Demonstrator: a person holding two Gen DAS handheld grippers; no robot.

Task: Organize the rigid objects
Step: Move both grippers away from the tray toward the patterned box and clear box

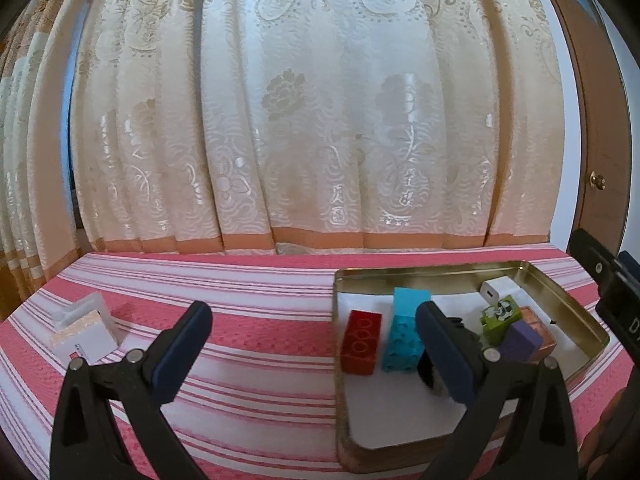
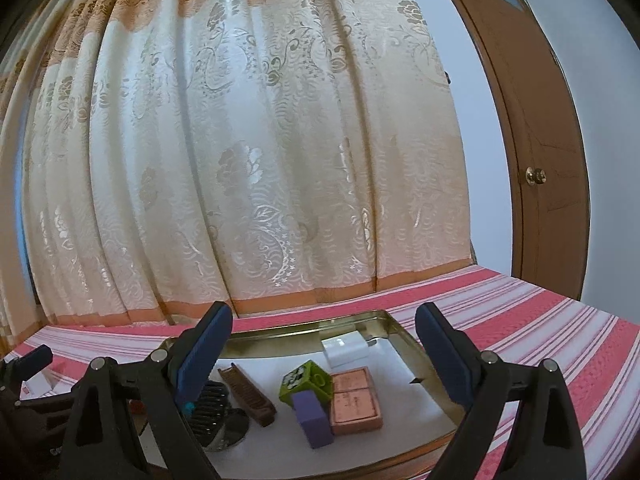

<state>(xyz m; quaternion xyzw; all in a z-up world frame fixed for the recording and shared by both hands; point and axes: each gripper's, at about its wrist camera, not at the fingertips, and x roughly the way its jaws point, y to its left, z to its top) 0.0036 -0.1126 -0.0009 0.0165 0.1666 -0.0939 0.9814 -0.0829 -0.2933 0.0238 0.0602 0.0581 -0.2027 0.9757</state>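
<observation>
A gold tin tray (image 1: 440,271) lies on the striped cloth at the right. Inside it are a red brick (image 1: 362,342), a cyan brick (image 1: 405,332), a white charger (image 1: 496,290), a green printed cube (image 1: 502,315), a purple block (image 1: 518,342) and a copper box (image 1: 540,332). My left gripper (image 1: 316,346) is open and holds nothing; its right finger hangs over the tray beside the cyan brick. My right gripper (image 2: 324,356) is open above the tray (image 2: 300,330), over the green cube (image 2: 306,382), purple block (image 2: 314,420), copper box (image 2: 354,400), charger (image 2: 346,348) and a brown comb (image 2: 248,394).
A small white box (image 1: 86,330) sits on the cloth at the far left. A black ridged round item (image 2: 212,408) lies in the tray's left part. Patterned curtains hang just behind the surface. A brown door (image 2: 536,176) stands at the right.
</observation>
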